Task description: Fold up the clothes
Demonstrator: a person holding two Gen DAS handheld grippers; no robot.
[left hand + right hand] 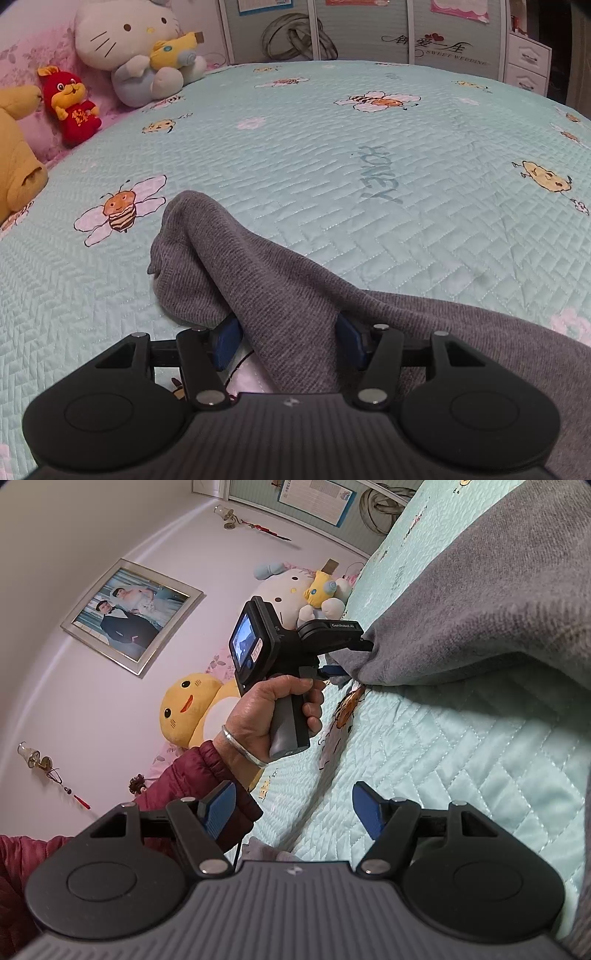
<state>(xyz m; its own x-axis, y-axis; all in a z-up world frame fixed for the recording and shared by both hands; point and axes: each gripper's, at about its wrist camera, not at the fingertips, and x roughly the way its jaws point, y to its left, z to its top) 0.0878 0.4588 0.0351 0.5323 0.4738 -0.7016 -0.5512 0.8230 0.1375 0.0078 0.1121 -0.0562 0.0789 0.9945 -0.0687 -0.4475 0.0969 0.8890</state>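
Right gripper (293,814): fingers apart, nothing between them, over the bed (461,760). Left gripper (288,341): fingers clenched on a fold of the grey garment (280,288), which lies bunched on the quilt. Person's hand (275,710) on its handle. Beyond: plush toys (133,48) by the headboard, wardrobe (369,33).

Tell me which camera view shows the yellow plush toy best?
The right wrist view: the yellow plush toy shows its whole face against the wall, partly hidden by the hand. The left wrist view shows only part of it, cut at the picture's left edge, no face.
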